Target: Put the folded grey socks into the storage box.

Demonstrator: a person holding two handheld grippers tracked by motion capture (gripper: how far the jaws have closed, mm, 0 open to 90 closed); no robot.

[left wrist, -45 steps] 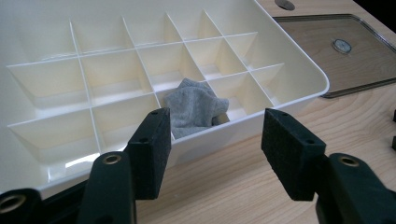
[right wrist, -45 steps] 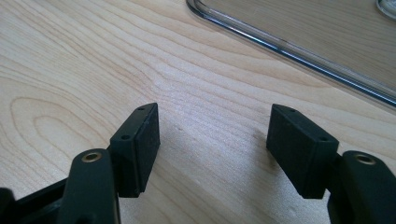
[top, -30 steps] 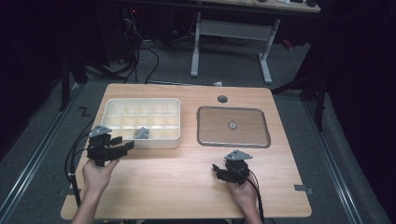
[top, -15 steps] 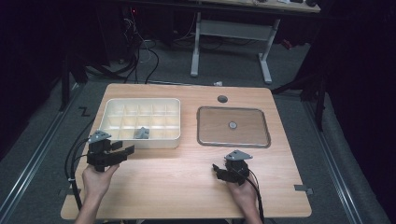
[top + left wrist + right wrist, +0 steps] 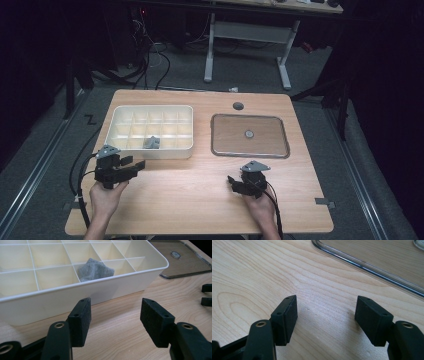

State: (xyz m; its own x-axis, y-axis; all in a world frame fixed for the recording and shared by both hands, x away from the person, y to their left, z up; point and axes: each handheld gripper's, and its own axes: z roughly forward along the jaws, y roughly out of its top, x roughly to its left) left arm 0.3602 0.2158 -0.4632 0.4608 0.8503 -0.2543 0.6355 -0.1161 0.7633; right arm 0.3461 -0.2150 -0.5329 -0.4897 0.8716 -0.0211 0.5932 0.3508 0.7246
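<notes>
Left gripper [image 5: 113, 322] jaws spread wide, nothing between the 2 pads, held low over the wooden table [image 5: 200, 200] just outside the near wall of the cream divider box [image 5: 150, 131]. Grey fabric piece [image 5: 94, 270] lies inside 1 compartment of the box's front row, ahead of the left gripper and slightly left of its centreline in the left gripper view, apart from the pads with the box wall between them. Right gripper [image 5: 325, 320] also parted and empty, above bare table just short of the clear tray [image 5: 250, 136] rim (small round item at tray centre, too small to tell). In the high view both hands hold the grippers near the table's front edge, well apart.
</notes>
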